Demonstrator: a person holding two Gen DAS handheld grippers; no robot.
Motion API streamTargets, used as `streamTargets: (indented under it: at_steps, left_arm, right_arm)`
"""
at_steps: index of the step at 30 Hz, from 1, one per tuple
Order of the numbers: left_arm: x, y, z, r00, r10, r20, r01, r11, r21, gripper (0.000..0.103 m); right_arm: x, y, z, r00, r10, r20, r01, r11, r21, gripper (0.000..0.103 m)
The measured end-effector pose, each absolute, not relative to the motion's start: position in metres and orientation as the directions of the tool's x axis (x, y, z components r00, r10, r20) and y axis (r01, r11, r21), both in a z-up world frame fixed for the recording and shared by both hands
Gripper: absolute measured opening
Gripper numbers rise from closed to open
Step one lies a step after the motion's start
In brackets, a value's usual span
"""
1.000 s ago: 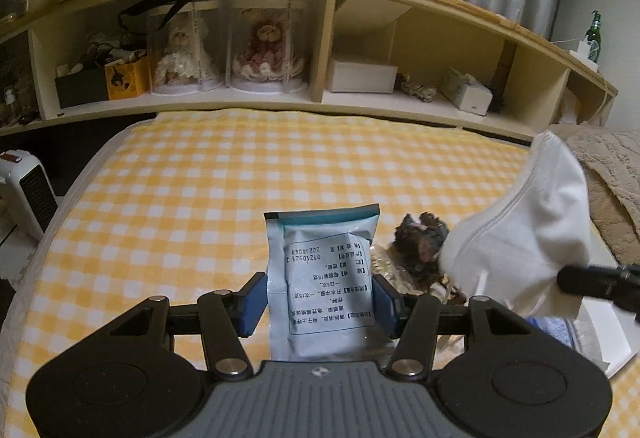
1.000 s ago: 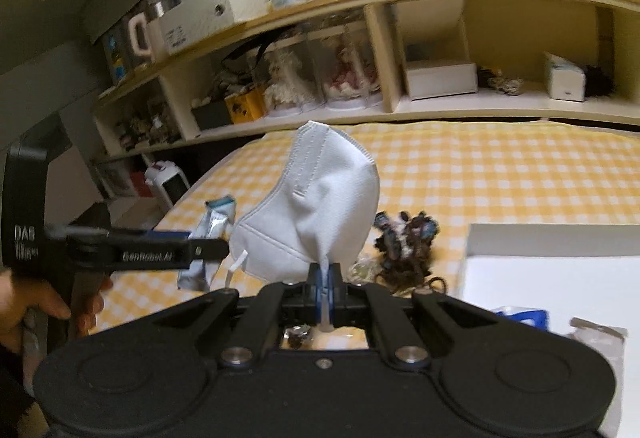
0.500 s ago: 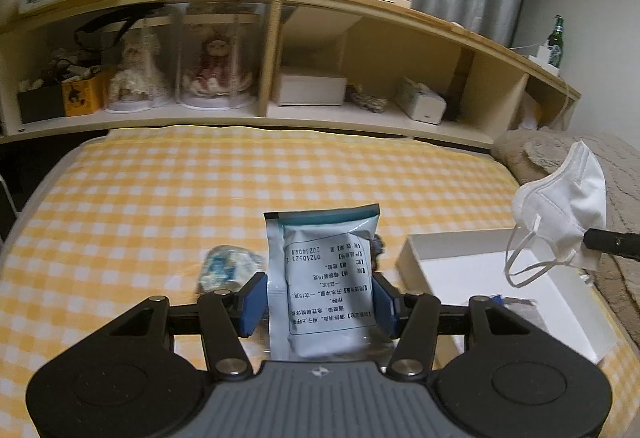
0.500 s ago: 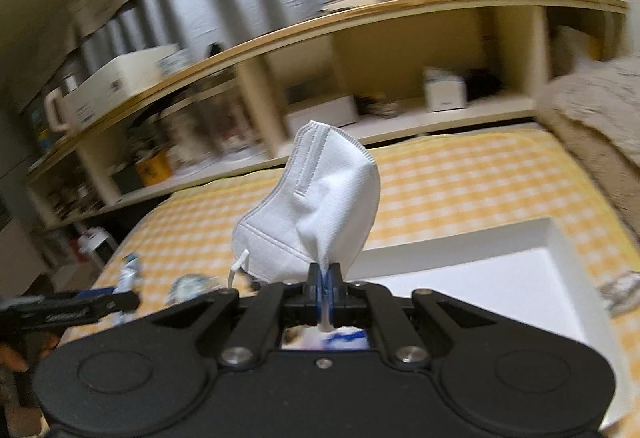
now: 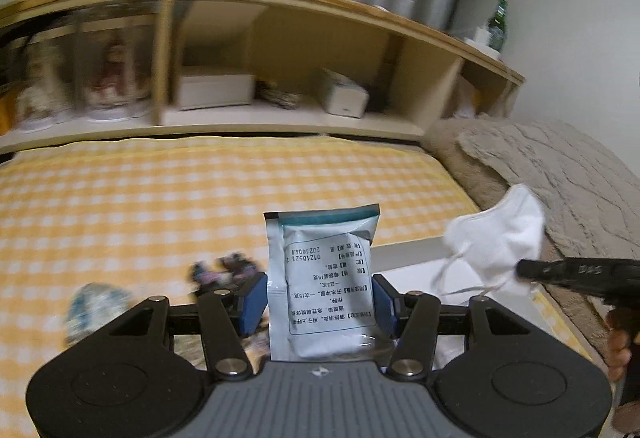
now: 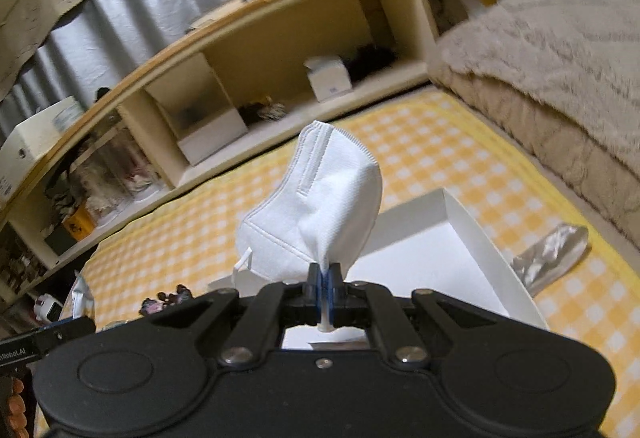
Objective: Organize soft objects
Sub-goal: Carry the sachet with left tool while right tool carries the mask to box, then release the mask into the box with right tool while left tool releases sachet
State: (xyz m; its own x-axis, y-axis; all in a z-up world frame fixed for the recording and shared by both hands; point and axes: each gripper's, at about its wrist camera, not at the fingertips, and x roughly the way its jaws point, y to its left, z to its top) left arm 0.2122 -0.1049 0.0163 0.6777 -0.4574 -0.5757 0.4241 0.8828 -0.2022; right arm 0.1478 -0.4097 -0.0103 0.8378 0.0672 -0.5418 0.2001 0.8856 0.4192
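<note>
My left gripper (image 5: 320,302) is shut on a white and teal medicine sachet (image 5: 326,278) held upright above the yellow checked bed. My right gripper (image 6: 325,280) is shut on a white folded face mask (image 6: 320,210) and holds it over the open white box (image 6: 452,258). In the left wrist view the mask (image 5: 500,238) and the right gripper's black arm (image 5: 576,272) are at the right, over the box (image 5: 408,274). A dark beaded hair tie (image 5: 222,272) and a crumpled bluish packet (image 5: 94,304) lie on the bed left of the box.
A silver foil packet (image 6: 552,258) lies on the bed right of the box. A beige fuzzy blanket (image 6: 560,70) is piled at the right. A wooden shelf unit (image 5: 240,58) with boxes and dolls runs along the bed's far edge.
Both views have swung right toward the box. My right gripper has carried the mask lower and closer over the box. My left gripper still holds the sachet.
</note>
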Motion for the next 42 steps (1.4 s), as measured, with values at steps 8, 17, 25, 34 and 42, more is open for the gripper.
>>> streamTargets:
  at_steps: [8,17,25,34,42]
  left_arm:
    - [0.252,-0.173,-0.009,0.619,-0.466,-0.632,0.470,0.865,-0.178,0.056]
    - [0.287,-0.211,-0.053,0.572,-0.413,-0.709,0.474,0.871,-0.126,0.056]
    - [0.302,-0.215,-0.079,0.561,-0.351,-0.749,0.459,0.886,-0.071,0.058]
    - [0.299,-0.211,-0.080,0.565,-0.354,-0.745,0.469,0.881,-0.063,0.078]
    - [0.285,-0.209,-0.062,0.579,-0.358,-0.732,0.473,0.879,-0.056,0.082]
  right_arm:
    - [0.166,-0.427,-0.034,0.805,0.082,-0.587,0.251,0.850,0.464,0.003]
    - [0.187,-0.437,-0.058,0.768,0.097,-0.633,0.292,0.827,0.481,0.009]
    - [0.195,-0.435,-0.067,0.724,-0.012,-0.690,0.364,0.857,0.366,0.058]
    - [0.195,-0.434,-0.066,0.715,-0.024,-0.699,0.361,0.869,0.339,0.061]
    - [0.190,-0.432,-0.060,0.719,-0.026,-0.694,0.345,0.881,0.324,0.064]
